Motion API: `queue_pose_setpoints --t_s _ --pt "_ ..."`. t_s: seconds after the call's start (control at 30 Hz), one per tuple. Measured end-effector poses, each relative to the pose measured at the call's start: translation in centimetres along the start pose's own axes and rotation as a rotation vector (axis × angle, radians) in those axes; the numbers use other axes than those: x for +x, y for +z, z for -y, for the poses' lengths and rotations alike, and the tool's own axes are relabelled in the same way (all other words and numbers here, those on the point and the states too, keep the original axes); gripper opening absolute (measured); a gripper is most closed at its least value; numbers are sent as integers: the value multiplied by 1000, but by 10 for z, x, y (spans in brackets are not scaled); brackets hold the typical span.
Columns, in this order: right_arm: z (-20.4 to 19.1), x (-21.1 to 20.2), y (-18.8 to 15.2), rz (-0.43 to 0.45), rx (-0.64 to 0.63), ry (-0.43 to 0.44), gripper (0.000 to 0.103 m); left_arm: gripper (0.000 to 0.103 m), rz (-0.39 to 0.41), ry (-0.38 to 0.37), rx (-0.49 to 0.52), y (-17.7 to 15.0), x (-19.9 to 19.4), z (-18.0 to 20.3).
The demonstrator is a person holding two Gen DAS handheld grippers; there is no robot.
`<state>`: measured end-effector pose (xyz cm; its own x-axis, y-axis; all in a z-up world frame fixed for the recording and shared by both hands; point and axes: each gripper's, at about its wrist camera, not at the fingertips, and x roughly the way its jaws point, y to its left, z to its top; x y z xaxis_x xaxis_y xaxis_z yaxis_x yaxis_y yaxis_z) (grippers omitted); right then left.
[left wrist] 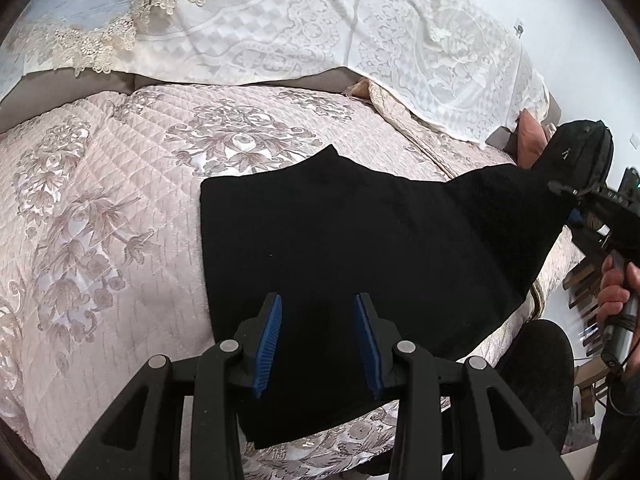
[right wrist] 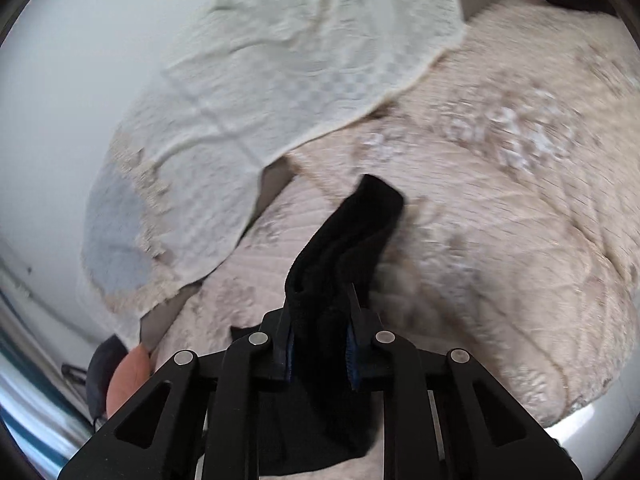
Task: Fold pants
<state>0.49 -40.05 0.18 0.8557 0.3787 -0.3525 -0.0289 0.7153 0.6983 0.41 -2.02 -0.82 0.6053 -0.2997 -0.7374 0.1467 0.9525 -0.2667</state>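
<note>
The black pants lie spread on a pink quilted bedspread. My left gripper is open and hovers just above the pants' near part, empty. My right gripper is at the right edge of the left wrist view, lifting the pants' right end off the bed. In the right wrist view my right gripper is shut on a bunched fold of the black pants, which sticks up between the fingers.
A cream lace cover drapes over the pillows at the head of the bed. An orange cushion lies at the bed's far right. A white wall is behind. A dark round seat stands by the bed's near right corner.
</note>
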Motion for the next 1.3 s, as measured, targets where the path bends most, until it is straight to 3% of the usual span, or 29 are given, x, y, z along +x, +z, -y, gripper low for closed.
queue_pose_setpoints --t_s 0.57,0.9,1.07,1.13,1.2,1.3 --pt "-134 30 -50 -165 -373 150 19 40 55 31 -105 -7 -21 -43" --pt "-172 94 -134 -394 -532 159 20 40 85 76 -181 -15 -34 -81" --pt "-166 120 -171 -518 -571 132 30 40 87 91 -214 -19 -37 -97" --pt "-164 124 -179 -547 -580 123 40 40 85 91 -222 -20 -38 -100" --pt "-164 119 -181 -550 -578 172 52 40 88 90 -222 -20 -39 -101" --pt "-167 111 -184 -583 -573 229 52 40 86 80 -218 -19 -36 -98"
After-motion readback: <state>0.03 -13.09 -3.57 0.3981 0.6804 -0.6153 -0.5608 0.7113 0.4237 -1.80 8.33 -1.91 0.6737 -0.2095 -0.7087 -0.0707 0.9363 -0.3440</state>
